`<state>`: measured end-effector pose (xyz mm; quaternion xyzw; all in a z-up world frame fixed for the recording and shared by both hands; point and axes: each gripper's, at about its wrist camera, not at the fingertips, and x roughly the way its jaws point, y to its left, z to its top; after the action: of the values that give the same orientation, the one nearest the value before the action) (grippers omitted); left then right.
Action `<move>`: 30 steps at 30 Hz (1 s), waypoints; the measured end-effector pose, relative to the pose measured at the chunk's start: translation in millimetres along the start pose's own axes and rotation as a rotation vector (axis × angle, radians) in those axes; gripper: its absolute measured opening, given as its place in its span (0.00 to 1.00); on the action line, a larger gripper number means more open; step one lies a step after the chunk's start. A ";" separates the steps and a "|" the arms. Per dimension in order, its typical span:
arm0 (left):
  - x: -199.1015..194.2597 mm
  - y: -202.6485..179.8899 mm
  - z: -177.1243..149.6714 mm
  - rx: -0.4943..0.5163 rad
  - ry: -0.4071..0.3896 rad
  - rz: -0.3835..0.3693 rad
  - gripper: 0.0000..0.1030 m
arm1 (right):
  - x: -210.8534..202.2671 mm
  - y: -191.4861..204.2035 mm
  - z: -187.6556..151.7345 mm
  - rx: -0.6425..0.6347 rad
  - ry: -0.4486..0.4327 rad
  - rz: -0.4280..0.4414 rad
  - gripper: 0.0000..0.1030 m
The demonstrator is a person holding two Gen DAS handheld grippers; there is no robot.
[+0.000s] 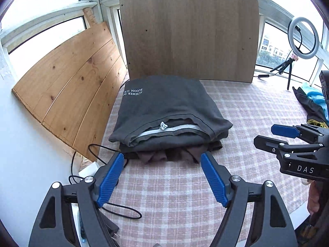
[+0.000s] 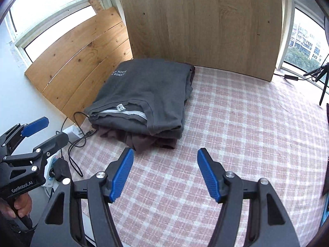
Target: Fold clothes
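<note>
A folded dark grey T-shirt [image 1: 164, 111] with white lettering lies on top of a stack of folded clothes at the back left of the pink checked table [image 1: 236, 123]; a brownish garment [image 1: 176, 156] pokes out underneath. The stack also shows in the right wrist view [image 2: 144, 94]. My left gripper [image 1: 162, 158] is open and empty, just in front of the stack's near edge. My right gripper [image 2: 165, 154] is open and empty, a little in front and to the right of the stack. It shows in the left wrist view [image 1: 265, 135] at the right.
A tall wooden board [image 1: 189, 30] stands behind the stack and a pine panel [image 1: 72, 86] leans at the left. Black cables [image 1: 98, 150] and a white power strip [image 2: 74, 131] lie at the table's left edge. More clothes [image 1: 312, 107] and a ring light [image 1: 303, 39] are at the right.
</note>
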<state>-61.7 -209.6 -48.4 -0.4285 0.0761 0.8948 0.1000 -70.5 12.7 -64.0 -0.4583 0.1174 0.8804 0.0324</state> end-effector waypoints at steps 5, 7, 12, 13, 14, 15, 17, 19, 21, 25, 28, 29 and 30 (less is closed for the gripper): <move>-1.8 2.9 -13.9 -0.037 0.046 0.006 0.74 | -17.1 -1.4 -16.2 0.028 -0.022 -0.007 0.62; -0.4 6.8 -19.9 -0.062 0.077 0.015 0.74 | -23.6 -1.1 -22.0 0.035 -0.031 -0.005 0.62; -10.2 16.2 -37.2 -0.113 0.079 0.031 0.74 | -42.0 -0.9 -36.4 0.033 -0.060 -0.026 0.62; -12.7 17.1 -39.3 -0.118 0.078 0.033 0.74 | -45.5 -2.4 -39.4 0.032 -0.065 -0.036 0.62; -14.2 16.4 -41.2 -0.114 0.082 0.034 0.74 | -49.1 -3.9 -42.4 0.031 -0.069 -0.046 0.62; -16.1 14.7 -43.1 -0.106 0.086 0.031 0.74 | -52.6 -5.5 -45.5 0.030 -0.073 -0.056 0.62; -20.2 9.7 -45.5 -0.089 0.084 0.022 0.74 | -58.7 -9.9 -50.9 0.035 -0.079 -0.070 0.62; -25.3 4.6 -46.3 -0.077 0.078 0.012 0.74 | -63.6 -15.8 -55.5 0.048 -0.082 -0.077 0.62; -31.6 -3.0 -47.0 -0.064 0.070 0.004 0.74 | -68.5 -21.7 -60.0 0.062 -0.084 -0.084 0.62; -43.6 -19.3 -46.3 -0.031 0.042 -0.002 0.74 | -78.2 -33.6 -69.1 0.089 -0.089 -0.098 0.62; -50.3 -29.3 -45.1 -0.007 0.030 -0.020 0.74 | -85.6 -42.5 -76.0 0.109 -0.093 -0.108 0.62; -52.0 -32.4 -44.8 0.002 0.027 -0.025 0.74 | -87.4 -44.4 -77.2 0.114 -0.094 -0.110 0.62; -53.6 -35.3 -44.5 0.010 0.024 -0.030 0.74 | -89.0 -45.7 -78.4 0.117 -0.097 -0.111 0.62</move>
<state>13.2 -191.3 -36.0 -0.4400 0.0751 0.8875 0.1146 51.1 42.9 -42.9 -0.4185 0.1412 0.8900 0.1137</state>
